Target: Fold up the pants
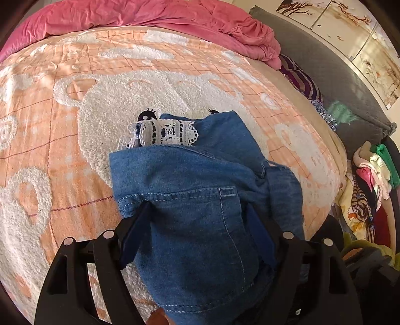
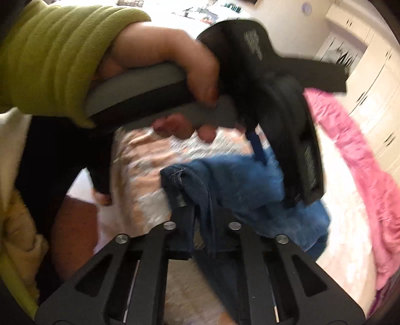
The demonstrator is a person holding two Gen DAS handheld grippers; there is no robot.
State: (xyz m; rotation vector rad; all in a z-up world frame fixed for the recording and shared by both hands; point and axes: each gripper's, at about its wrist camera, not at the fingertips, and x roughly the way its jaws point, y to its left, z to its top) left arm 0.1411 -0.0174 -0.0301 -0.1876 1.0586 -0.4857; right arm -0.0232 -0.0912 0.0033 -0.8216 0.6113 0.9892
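Folded denim pants point(image 1: 200, 200) between hand-held gripper point(image 1: 197, 217) fingers

Pants point(image 1: 200, 200): blue denim w/ white lace trim point(image 1: 165, 135). Bedspread point(image 1: 62, 125), centre-left: fuzzy tufted cloth. Pink sheet point(image 1: 150, 15), top: crinkled cloth. Grippers' frames: matt black plastic.

My left gripper point(image 1: 197, 220) is matte black, with slotted triangular arms, round silver pivot screws and dark blue finger pads point(image 1: 260, 235). My right gripper point(image 2: 197, 200) matches it, silver screws either side of its fingers. Above the right gripper, my left hand point(image 2: 160, 60) wears a ribbed lime-green fleece sleeve point(image 2: 55, 52), around a grey-and-black handle point(image 2: 140, 87).
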